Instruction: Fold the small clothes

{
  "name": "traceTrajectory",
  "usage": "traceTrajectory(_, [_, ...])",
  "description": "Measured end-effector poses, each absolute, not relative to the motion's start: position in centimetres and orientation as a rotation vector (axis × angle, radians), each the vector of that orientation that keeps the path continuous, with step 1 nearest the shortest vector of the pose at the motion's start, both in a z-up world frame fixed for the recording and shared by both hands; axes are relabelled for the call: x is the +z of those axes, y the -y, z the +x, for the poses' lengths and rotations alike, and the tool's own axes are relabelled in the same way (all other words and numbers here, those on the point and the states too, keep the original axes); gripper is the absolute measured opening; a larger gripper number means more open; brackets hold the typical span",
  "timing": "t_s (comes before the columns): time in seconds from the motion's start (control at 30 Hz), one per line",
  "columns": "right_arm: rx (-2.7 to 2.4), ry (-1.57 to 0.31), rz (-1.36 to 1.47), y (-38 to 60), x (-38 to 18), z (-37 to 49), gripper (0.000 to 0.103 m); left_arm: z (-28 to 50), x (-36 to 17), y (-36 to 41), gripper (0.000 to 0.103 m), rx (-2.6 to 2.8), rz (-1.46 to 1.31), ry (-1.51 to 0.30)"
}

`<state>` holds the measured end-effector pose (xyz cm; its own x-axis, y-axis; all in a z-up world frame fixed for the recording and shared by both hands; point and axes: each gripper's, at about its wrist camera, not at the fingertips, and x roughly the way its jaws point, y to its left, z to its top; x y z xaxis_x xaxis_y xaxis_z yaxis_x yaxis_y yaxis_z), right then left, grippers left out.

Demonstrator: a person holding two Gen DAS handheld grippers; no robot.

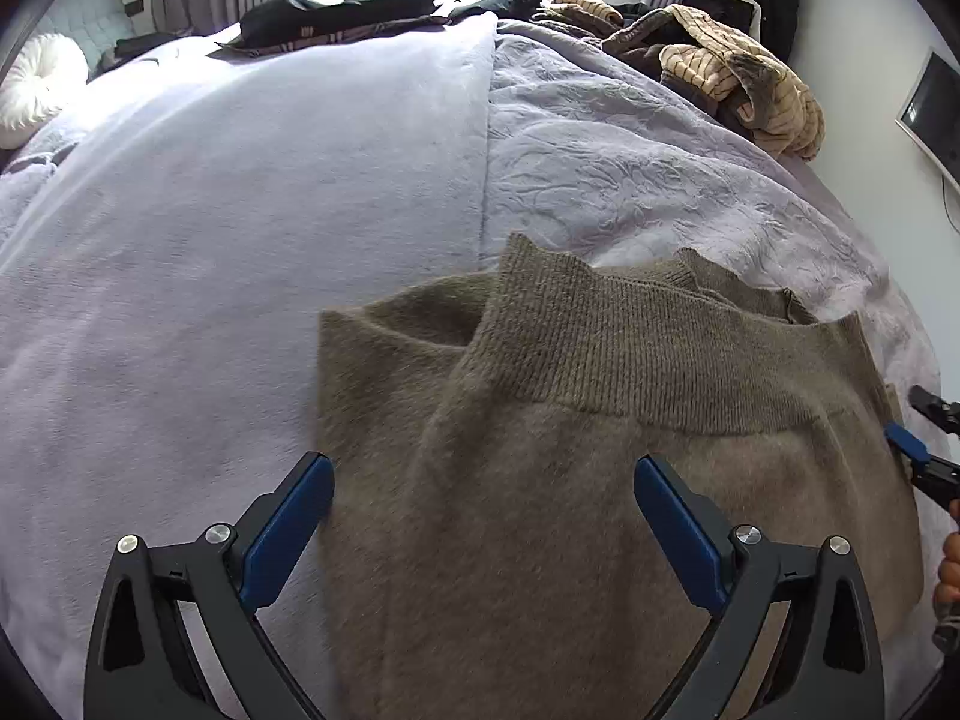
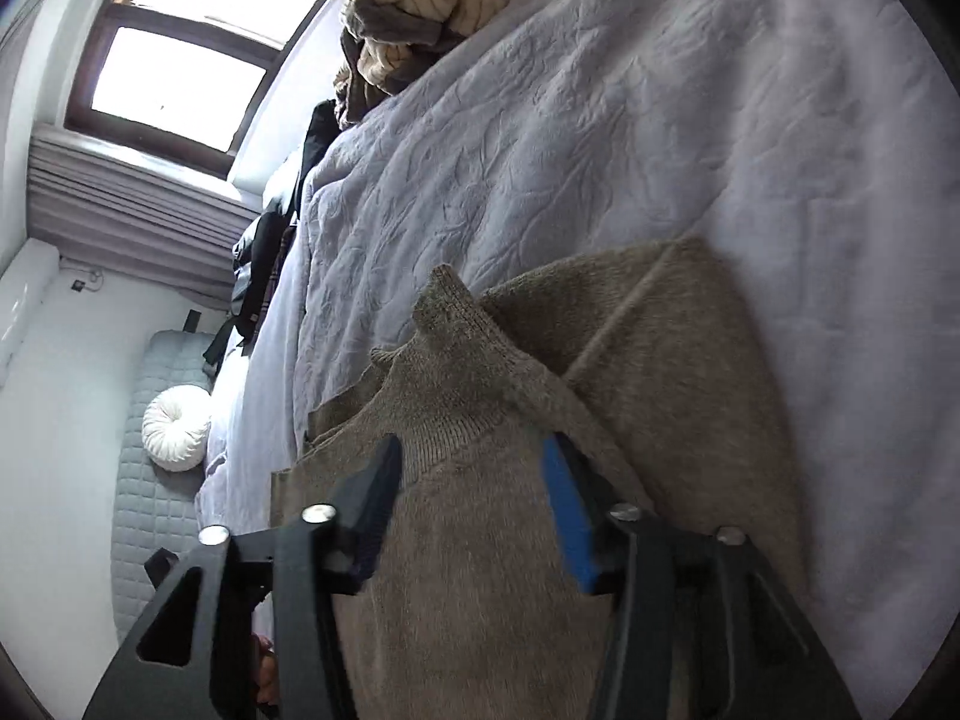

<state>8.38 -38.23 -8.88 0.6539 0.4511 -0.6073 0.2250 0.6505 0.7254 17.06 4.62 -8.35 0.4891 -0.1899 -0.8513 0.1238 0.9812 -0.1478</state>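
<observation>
A taupe knit sweater with a ribbed band lies folded on the lilac bed cover. My left gripper hangs just above the sweater's left part, its jaws spread wide, with nothing pinched between them. At the sweater's right edge my right gripper shows in the left wrist view, with a hand behind it. In the right wrist view, the right gripper stands open over the sweater, near its ribbed band. The blue pads do not press on the fabric below them.
A heap of beige striped clothes lies at the far right of the bed, and black garments at the far end. A white round cushion sits on a quilted seat. A dark screen hangs on the wall.
</observation>
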Motion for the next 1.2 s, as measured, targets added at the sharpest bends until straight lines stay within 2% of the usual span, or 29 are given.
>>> traceTrajectory(0.27, [0.262,-0.873,0.896,36.8,-6.9,1.1,0.062,12.1,-6.6,-7.9,0.1,-0.272,-0.186,-1.061])
traceTrajectory(0.47, [0.166,-0.868,0.755,37.0,-6.2,-3.3,0.062,8.4,-7.3,-9.0,0.1,-0.367,-0.202,-1.118])
traceTrajectory(0.6, [0.1,-0.865,0.712,38.7,-6.0,-3.7,0.062,6.9,-7.9,-8.0,0.1,-0.44,-0.143,-1.138])
traceTrajectory(0.73, [0.145,-0.958,0.685,39.1,-7.6,-2.0,0.062,6.4,-8.4,-6.9,0.1,-0.502,-0.139,-1.157])
traceTrajectory(0.8, [0.146,-1.015,0.663,38.5,-8.7,-1.3,0.056,6.4,-8.5,-6.9,0.091,-0.503,-0.153,-1.16])
traceTrajectory(0.83, [0.146,-1.044,0.654,38.3,-9.3,-1.1,0.034,6.4,-8.7,-7.1,0.077,-0.497,-0.165,-1.175])
traceTrajectory(0.87, [0.15,-1.064,0.648,38.0,-9.6,-1.0,0.007,6.4,-8.9,-7.3,0.057,-0.489,-0.166,-1.185])
traceTrajectory(0.9, [0.157,-1.068,0.648,37.8,-9.8,-0.9,0.008,6.3,-9.0,-7.5,0.044,-0.478,-0.158,-1.197])
traceTrajectory(0.93, [0.162,-1.059,0.628,37.7,-9.4,-1.1,0.008,6.3,-9.2,-7.8,0.015,-0.472,-0.151,-1.208])
traceTrajectory(0.97, [0.171,-1.051,0.608,37.6,-9.0,-1.3,0.007,6.3,-9.2,-8.3,0.008,-0.47,-0.158,-1.22])
traceTrajectory(1.2, [0.15,-1.087,0.506,38.3,-8.4,-2.1,0.006,3.7,-8.3,-10.1,0.007,-0.474,-0.111,-1.171])
